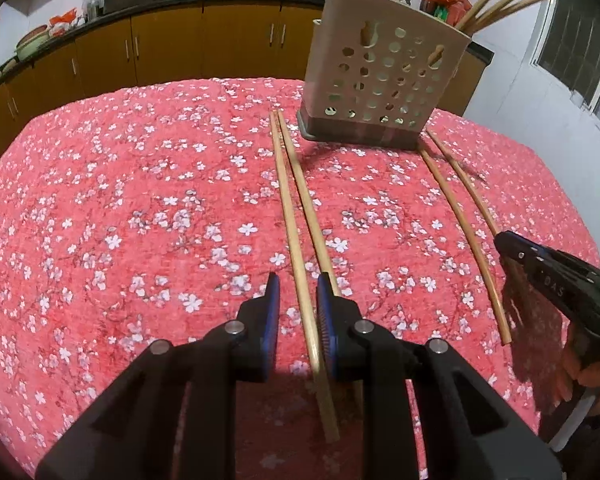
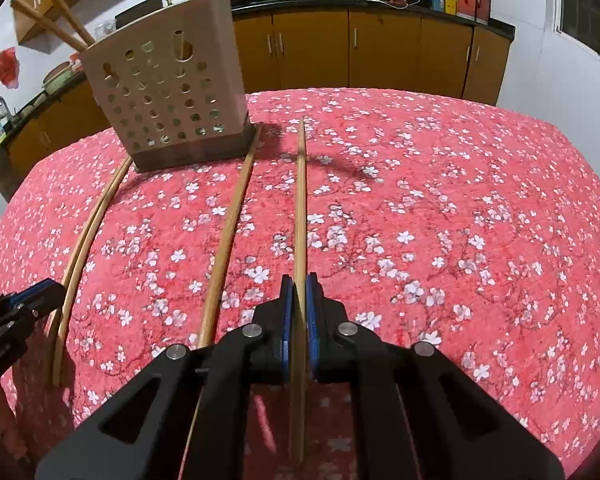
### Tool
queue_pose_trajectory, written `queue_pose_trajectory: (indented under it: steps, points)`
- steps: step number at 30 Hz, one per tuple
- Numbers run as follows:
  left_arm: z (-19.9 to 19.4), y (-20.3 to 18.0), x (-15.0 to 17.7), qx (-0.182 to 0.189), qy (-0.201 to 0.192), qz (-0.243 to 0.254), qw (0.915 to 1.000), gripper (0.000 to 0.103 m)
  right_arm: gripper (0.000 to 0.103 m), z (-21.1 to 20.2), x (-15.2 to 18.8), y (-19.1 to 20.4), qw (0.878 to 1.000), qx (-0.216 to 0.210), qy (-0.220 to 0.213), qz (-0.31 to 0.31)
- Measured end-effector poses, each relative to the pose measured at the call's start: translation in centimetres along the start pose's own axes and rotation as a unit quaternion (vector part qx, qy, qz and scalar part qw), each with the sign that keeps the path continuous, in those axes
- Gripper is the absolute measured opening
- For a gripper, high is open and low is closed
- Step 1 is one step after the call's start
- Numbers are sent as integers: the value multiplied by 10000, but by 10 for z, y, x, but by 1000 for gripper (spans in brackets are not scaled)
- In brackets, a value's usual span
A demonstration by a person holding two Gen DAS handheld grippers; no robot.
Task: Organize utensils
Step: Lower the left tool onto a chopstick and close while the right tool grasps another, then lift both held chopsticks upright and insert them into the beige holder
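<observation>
Four wooden chopsticks lie on the red floral tablecloth (image 1: 140, 200). In the left wrist view my left gripper (image 1: 298, 300) is open, its jaws standing either side of one chopstick (image 1: 290, 220) of the left pair; the other chopstick (image 1: 308, 204) lies under the right pad. In the right wrist view my right gripper (image 2: 299, 296) is shut on a chopstick (image 2: 300, 208). Another chopstick (image 2: 230, 232) lies just to its left. A beige perforated utensil holder (image 1: 380, 72) stands at the back with several chopsticks in it; it also shows in the right wrist view (image 2: 168, 92).
The left pair of chopsticks (image 2: 84, 240) shows at the left of the right wrist view, beside the left gripper (image 2: 28, 304). The right gripper (image 1: 540, 268) shows at the right of the left wrist view. Brown kitchen cabinets (image 1: 172, 48) stand behind the table.
</observation>
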State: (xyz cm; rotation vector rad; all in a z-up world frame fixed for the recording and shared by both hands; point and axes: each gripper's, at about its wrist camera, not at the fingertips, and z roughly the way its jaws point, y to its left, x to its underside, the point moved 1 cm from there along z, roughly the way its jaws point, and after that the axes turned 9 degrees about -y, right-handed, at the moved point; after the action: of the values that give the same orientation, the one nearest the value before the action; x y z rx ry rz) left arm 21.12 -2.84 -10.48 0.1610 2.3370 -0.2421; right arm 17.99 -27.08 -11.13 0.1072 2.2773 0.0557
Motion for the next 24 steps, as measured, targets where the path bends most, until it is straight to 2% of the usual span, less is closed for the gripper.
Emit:
queue_pose_trajectory:
  steps: [2,4,11,24]
  points:
    - [1,2,0,-115,-21,49,9999,9,8,1,0,0,10000,-5,-10,-27]
    - [3,8,-2,-122,-21,-7,9999,8,8,2,-1,-1,10000,-13,-14,-37]
    - [8,49,-15,-494,-80,-326,9982,8,8,14,-13,-12,9998,166,-63,22]
    - [4,64,-10,-237,-242,-651,9973,9,8,19,-19,-22,9998,131,-66,165]
